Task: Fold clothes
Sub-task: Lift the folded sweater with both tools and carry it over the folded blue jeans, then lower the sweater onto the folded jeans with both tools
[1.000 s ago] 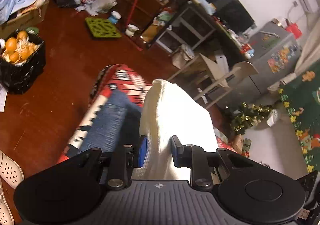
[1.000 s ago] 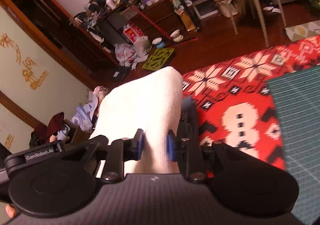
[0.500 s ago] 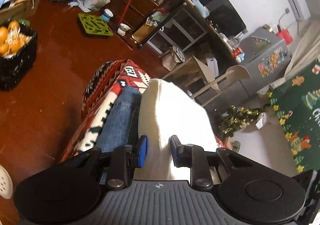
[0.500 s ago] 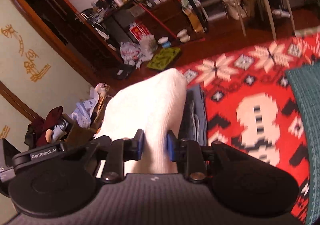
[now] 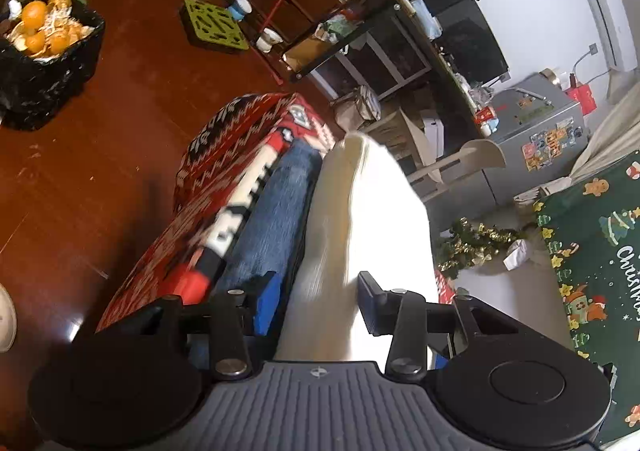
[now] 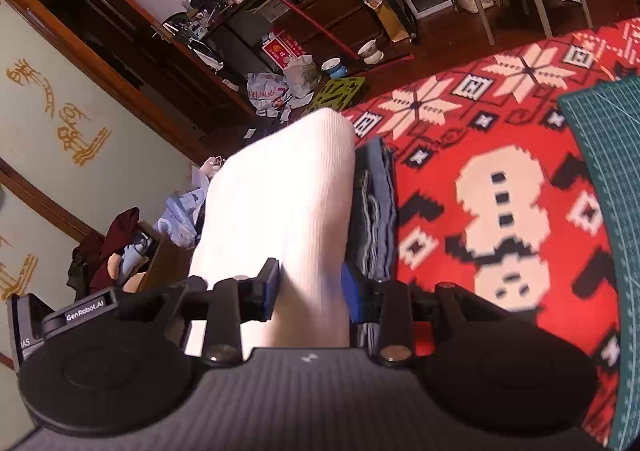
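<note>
Asker: Progress, from the left wrist view?

Watcher: The left tongs (image 5: 318, 301) have a white garment (image 5: 368, 211) running forward between their fingers. It looks like a thick, narrow bundle, so I judge it already folded more than once. The jaws stand a fair way apart with a pad against each side of the cloth. Whether they pinch it or only flank it, I cannot tell. The frame is smeared there.

Asker: And around it?

Watcher: Just left of the fingers lies a blue denim piece (image 5: 280, 211), flat and squared. It rests on a red patterned cloth (image 5: 224, 155) that spreads further left.

Asker: Right wrist view?

Watcher: Much the same. The right tongs (image 6: 310, 287) take the white garment (image 6: 280, 191) between their fingers, jaws apart. Again I cannot tell if there is a real squeeze. The denim (image 6: 376, 211) sits just right of the fingers, layered edges showing, touching the white bundle or nearly so. Beyond it is the red cloth (image 6: 500, 131), and a green mat (image 6: 612, 171) lies at the far right.

Asker: So how far along?

Watcher: Denim lies folded, and the white piece looks folded too. It is either being set beside the denim or picked up from there — both fit. Loose clothes in a box (image 6: 120, 243), off to the left of the tongs, may be waiting.
</note>
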### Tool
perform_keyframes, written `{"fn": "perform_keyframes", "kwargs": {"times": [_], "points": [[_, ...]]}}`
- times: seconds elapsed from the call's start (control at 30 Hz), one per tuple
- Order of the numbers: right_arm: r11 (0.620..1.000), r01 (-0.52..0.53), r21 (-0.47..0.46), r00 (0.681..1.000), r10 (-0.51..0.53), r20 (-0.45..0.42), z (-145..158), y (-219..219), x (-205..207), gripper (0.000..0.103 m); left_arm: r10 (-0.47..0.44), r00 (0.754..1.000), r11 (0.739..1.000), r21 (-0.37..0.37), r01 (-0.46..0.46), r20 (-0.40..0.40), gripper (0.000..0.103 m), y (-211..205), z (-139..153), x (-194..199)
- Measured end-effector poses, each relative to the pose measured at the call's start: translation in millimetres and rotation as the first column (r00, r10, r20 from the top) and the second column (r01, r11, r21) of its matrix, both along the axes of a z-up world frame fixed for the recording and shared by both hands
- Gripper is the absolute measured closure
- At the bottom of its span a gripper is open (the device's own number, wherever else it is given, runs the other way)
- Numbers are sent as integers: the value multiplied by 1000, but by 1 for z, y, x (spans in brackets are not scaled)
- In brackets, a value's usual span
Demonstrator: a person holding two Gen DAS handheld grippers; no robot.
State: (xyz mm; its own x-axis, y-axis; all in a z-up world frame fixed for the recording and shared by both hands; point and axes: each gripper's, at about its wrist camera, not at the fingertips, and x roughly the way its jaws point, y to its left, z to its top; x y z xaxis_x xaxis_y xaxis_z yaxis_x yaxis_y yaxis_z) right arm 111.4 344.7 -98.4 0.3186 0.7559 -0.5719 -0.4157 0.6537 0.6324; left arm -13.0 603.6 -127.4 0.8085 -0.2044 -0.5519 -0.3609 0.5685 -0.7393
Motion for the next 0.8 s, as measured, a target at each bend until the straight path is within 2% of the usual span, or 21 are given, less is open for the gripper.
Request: {"fn": "perform_keyframes", "kwargs": {"times": [0.1,0.27,0.5,0.57,0.63,0.7,0.77,0.8], "points": [[1000,1,9,1000,-1,-27,-4,-13,-12,66,12,1000,1000,-4,-12,-8,60,-5,-1,-14],[1000,-13,14,1000,14,-27,-5,-29,-32,79,22,999,1000,4,-22,-26,60,-13,1,-29],[998,-52,23,998,53,-35,-1,-46,-48,80,41,998,999,34,-39,-48,63,-26,7,-44],[998,-65,-5,998,65,-6,3,-52,-51,79,46,997,996,78,-40,-68,67,-31,15,-49],[995,-79,-59,996,81,41,9,-56,-53,77,44,994,986,162,-27,-103,67,-40,25,-51],[989,-93,-117,992,103,79,13,-57,-54,71,42,990,969,245,-9,-133,67,-49,35,-53],[981,-118,-155,986,134,95,16,-58,-52,69,38,987,952,305,11,-155,66,-60,44,-52],[976,-121,-180,985,141,104,18,-58,-50,64,37,985,942,334,21,-167,65,-65,48,-51]]}}
